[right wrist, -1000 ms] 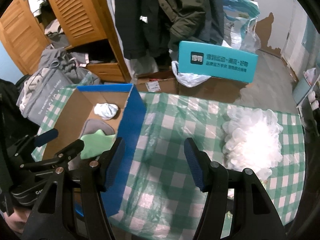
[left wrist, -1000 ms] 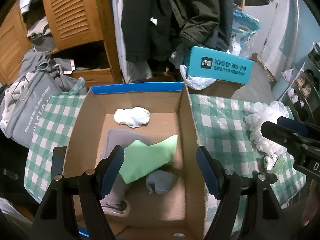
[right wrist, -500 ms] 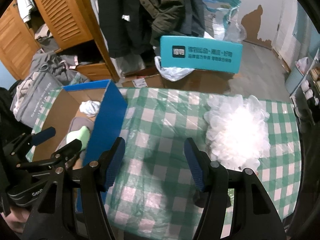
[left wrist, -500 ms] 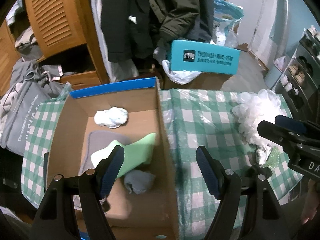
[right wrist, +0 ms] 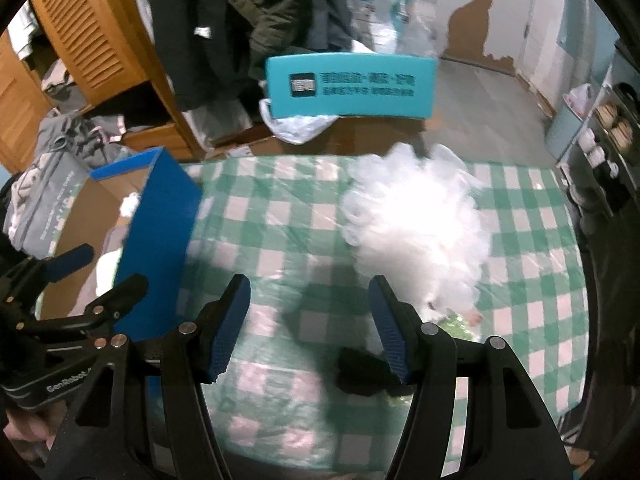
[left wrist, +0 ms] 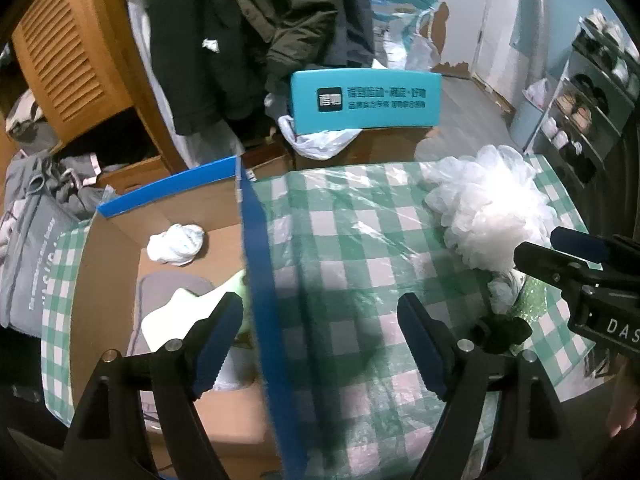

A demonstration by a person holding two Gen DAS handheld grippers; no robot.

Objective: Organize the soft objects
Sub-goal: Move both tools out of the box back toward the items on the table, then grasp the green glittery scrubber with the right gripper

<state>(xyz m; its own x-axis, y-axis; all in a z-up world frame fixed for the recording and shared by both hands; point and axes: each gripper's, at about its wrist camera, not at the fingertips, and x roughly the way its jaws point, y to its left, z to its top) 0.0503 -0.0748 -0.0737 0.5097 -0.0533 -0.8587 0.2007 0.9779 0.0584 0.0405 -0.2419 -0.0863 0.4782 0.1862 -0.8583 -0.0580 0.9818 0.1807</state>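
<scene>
A cardboard box [left wrist: 256,264] with blue flaps stands on the left of the checked tablecloth [left wrist: 344,240]. In it lie a white rolled cloth [left wrist: 176,242], a light green cloth [left wrist: 180,312] and a grey pad [left wrist: 160,284]. A white mesh bath puff [left wrist: 488,208] [right wrist: 416,232] rests on the cloth at the right, with a small black item [right wrist: 360,372] and a green glittery piece [left wrist: 532,300] near it. My left gripper [left wrist: 320,340] hangs over the box's right wall, its jaws opening with nothing between them. My right gripper [right wrist: 310,324] is open and holds nothing, just left of the puff.
A teal box [left wrist: 364,100] sits on a brown carton behind the table. Dark coats [left wrist: 256,28] hang at the back beside a wooden louvred cupboard [left wrist: 68,60]. Grey bags [left wrist: 36,216] lie at the left. A shoe rack [left wrist: 592,112] stands at the right.
Both grippers have travelled right, away from the box's inside and toward the bath puff. The puff now looms larger in the right wrist view. The left jaws stand slightly wider.
</scene>
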